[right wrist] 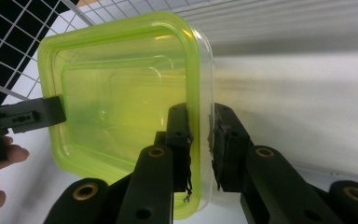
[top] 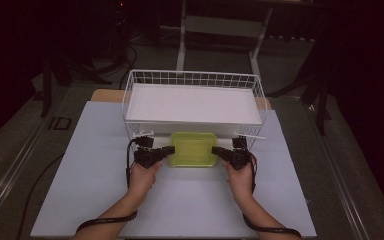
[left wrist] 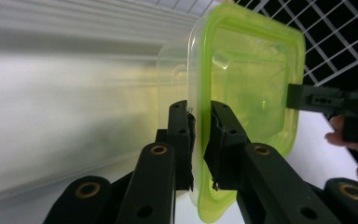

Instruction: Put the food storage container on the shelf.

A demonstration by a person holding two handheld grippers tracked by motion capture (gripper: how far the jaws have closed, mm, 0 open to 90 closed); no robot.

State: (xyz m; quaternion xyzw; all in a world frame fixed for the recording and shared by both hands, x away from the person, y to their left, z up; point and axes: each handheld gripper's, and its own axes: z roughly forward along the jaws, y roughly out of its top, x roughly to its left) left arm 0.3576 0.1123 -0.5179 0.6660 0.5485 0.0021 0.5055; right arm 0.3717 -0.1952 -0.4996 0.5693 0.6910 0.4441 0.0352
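Dim room, pale table (top: 95, 200) — white wire basket (top: 192, 80) at its far edge. Just before the basket: square translucent box (top: 193, 149), lime-green lid, clear body. Left gripper (top: 169, 150) nipping its left rim, right gripper (top: 216, 150) its right — jaws nearly closed.

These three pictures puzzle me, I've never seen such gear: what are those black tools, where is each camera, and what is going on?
A person holds a two-jaw tool in each hand. The high view looks down on the table. There the left gripper and right gripper pinch opposite edges of a yellow-green lidded container, in front of a white wire basket. The other two pictures come from cameras riding on each gripper, looking along its black jaws, which clamp the container's rim.
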